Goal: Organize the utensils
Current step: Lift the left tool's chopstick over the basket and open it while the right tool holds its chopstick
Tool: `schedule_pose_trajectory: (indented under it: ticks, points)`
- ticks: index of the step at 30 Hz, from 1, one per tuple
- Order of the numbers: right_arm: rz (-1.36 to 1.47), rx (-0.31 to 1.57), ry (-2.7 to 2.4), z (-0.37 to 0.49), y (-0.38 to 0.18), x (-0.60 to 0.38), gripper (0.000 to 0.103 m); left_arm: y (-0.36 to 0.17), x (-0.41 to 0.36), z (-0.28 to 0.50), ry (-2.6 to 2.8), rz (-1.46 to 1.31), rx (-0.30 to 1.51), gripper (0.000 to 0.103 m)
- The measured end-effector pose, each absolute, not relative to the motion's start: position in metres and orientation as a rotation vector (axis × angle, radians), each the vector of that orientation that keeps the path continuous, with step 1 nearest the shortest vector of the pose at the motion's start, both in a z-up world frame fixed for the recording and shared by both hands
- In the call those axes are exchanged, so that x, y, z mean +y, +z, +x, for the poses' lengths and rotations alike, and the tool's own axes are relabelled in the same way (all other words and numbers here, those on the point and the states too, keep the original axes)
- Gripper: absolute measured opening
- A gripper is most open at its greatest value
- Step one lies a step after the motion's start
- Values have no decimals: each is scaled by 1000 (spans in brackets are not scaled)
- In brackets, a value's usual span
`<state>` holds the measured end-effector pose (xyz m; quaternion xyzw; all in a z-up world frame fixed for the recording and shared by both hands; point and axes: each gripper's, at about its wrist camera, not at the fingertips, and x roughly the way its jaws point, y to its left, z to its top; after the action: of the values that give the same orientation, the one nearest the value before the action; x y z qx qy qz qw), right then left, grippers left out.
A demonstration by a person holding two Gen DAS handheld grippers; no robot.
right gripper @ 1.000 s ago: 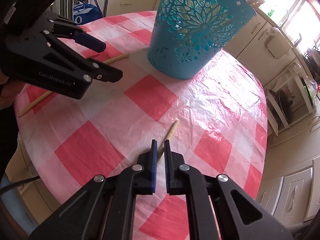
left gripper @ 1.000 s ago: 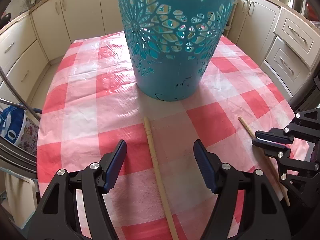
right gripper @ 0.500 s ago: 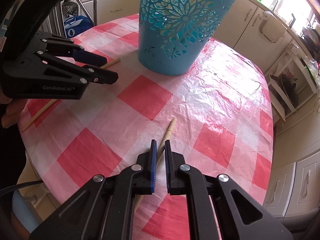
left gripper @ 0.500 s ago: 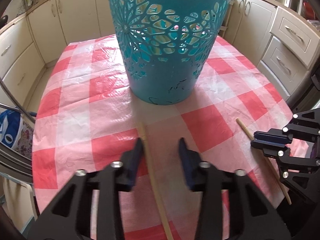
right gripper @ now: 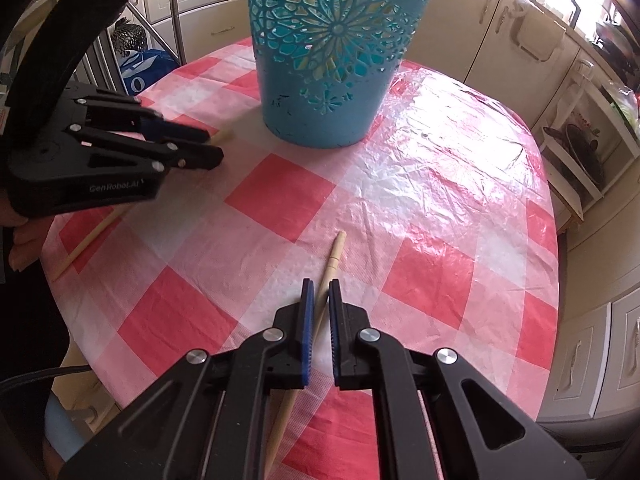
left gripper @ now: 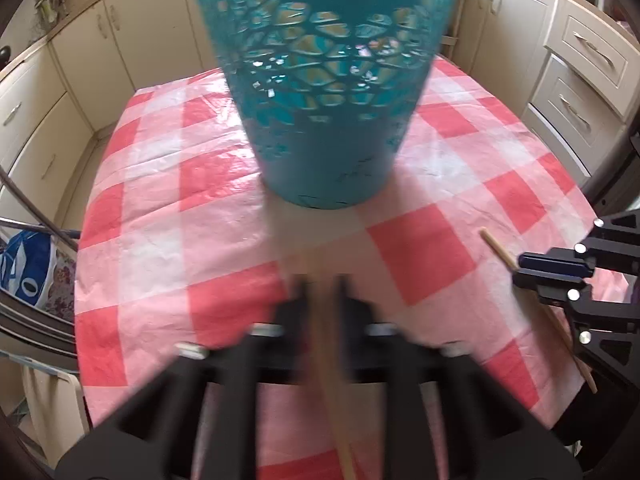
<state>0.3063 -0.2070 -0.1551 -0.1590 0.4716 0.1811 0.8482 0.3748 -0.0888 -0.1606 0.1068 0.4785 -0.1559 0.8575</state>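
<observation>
Faintly, "GenRobot.AI" reads on the left gripper (right gripper: 200,146), clenched on one chopstick (right gripper: 86,238); right gripper (right gripper: 319,300) nearly closed around another chopstick (right gripper: 332,262), basket (right gripper: 332,60) at twelve o'clock.

A chopstick (right gripper: 331,264) lies on the table (right gripper: 440,184) before the basket (right gripper: 332,52).

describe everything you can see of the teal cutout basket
The tall teal plastic basket with flower-shaped cutouts stands upright on the red-and-white checked plastic tablecloth, near the table's far side. It is round and tapers to a narrower solid base, where dark scuff marks show. Light passes through the lace-like openings; its rim is out of frame. Neither gripper touches it.
</observation>
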Motion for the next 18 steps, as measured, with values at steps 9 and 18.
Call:
schedule_pose_trajectory:
  ticks: [9, 18]
  points:
    - [-114, 935, 308, 314, -141, -235, 6, -55, -69, 313, -577, 4, 625, 4]
    - [147, 789, 294, 321, -127, -247, 6, 35, -69, 375, -380, -162, 200, 4]
